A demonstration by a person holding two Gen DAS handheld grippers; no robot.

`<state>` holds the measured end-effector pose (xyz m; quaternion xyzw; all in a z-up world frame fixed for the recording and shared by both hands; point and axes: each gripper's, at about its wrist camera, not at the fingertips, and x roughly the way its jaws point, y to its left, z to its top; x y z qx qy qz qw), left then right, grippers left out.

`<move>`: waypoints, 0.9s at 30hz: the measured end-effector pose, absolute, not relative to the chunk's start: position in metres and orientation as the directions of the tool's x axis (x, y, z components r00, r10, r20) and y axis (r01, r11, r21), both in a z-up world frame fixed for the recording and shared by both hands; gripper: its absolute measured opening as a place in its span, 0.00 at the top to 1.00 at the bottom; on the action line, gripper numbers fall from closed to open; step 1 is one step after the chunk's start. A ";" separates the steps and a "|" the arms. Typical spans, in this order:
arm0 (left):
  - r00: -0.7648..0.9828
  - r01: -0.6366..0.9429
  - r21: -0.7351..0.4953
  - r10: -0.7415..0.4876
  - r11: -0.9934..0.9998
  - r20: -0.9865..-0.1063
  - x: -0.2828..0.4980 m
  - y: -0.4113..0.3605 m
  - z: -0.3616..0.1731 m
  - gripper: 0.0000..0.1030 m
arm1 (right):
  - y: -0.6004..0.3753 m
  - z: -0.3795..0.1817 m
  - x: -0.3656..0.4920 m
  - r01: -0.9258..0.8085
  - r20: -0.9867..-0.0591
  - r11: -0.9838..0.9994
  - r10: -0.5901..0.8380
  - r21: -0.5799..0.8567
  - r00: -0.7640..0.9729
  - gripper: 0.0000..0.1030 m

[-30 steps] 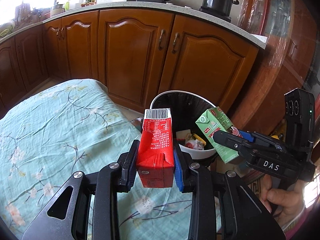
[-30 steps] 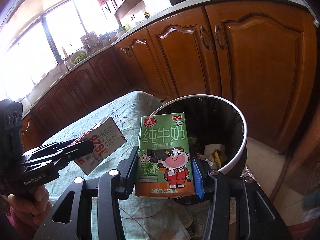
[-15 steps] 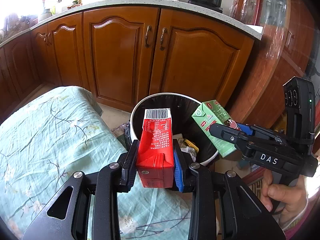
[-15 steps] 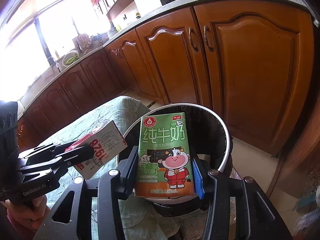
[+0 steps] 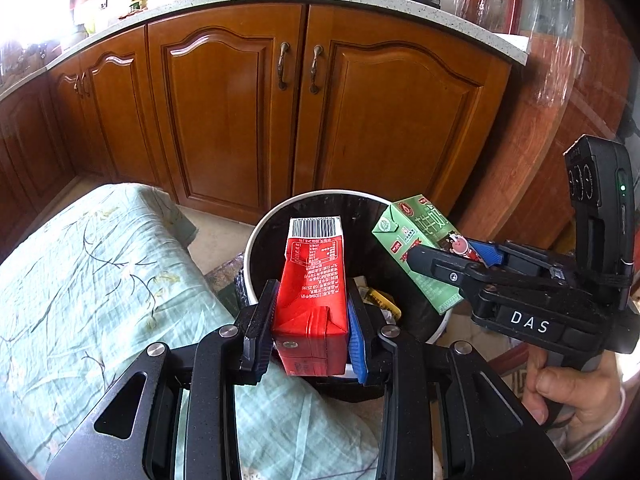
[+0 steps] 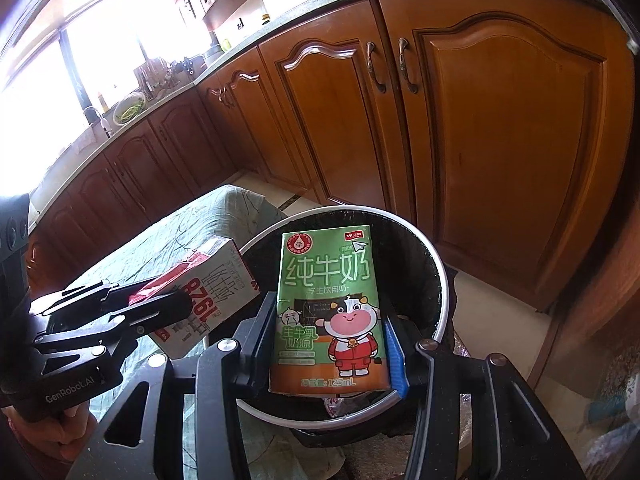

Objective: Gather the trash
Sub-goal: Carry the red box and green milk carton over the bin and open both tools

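My left gripper (image 5: 310,320) is shut on a red milk carton (image 5: 314,280) and holds it over the near rim of the white-rimmed, black-lined trash bin (image 5: 256,236). My right gripper (image 6: 330,344) is shut on a green milk carton (image 6: 328,308) and holds it above the same bin (image 6: 440,272). In the left wrist view the right gripper (image 5: 440,260) holds the green carton (image 5: 416,236) over the bin's right rim. In the right wrist view the left gripper (image 6: 176,300) holds the red and white carton (image 6: 212,292) at the bin's left edge. Wrappers lie inside the bin.
A table with a pale green floral cloth (image 5: 80,280) lies to the left of the bin. Wooden kitchen cabinets (image 5: 300,100) stand right behind the bin, under a countertop with pots. A curved wooden cabinet (image 5: 560,120) stands at the right.
Both grippers have moved forward with their cartons, from over the table's edge to above the bin. The bin now sits lower and nearer in both views.
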<state>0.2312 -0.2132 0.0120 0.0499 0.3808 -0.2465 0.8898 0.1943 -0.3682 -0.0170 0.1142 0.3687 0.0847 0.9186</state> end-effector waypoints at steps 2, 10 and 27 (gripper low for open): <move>0.582 0.477 -0.103 -0.401 0.873 -0.707 0.232 -0.215 0.009 0.72 | -0.370 -0.019 0.197 -0.068 -0.663 0.960 0.238 0.273 0.710 0.54; 0.570 0.483 -0.091 -0.391 0.871 -0.723 0.238 -0.225 0.006 0.72 | -0.373 -0.021 0.204 -0.063 -0.676 0.962 0.233 0.266 0.699 0.54; 0.560 0.479 -0.076 -0.371 0.874 -0.741 0.246 -0.233 0.002 0.72 | -0.371 -0.025 0.216 -0.067 -0.698 0.964 0.233 0.256 0.677 0.54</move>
